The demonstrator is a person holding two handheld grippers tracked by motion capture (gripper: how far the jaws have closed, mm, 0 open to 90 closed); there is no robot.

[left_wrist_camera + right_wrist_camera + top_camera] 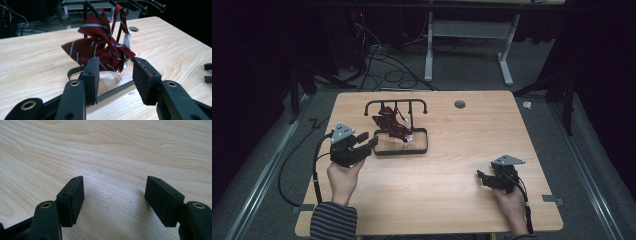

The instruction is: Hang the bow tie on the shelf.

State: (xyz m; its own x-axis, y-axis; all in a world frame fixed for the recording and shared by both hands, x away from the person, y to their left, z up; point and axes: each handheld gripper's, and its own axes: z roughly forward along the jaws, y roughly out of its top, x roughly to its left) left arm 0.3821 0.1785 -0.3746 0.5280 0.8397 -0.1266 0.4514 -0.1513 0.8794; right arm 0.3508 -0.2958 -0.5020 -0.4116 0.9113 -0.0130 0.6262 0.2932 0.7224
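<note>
The left gripper stands open, holding nothing, with the tie (on the rack) at its 12 o'clock.

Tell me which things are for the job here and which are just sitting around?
For the job:
- red striped bow tie, hanging on the rack
- black rack with its base frame
- left gripper, open, pointing at the bow tie

Just sitting around:
- right gripper, open over bare table
- round hole in the table
- cables on the floor
</note>
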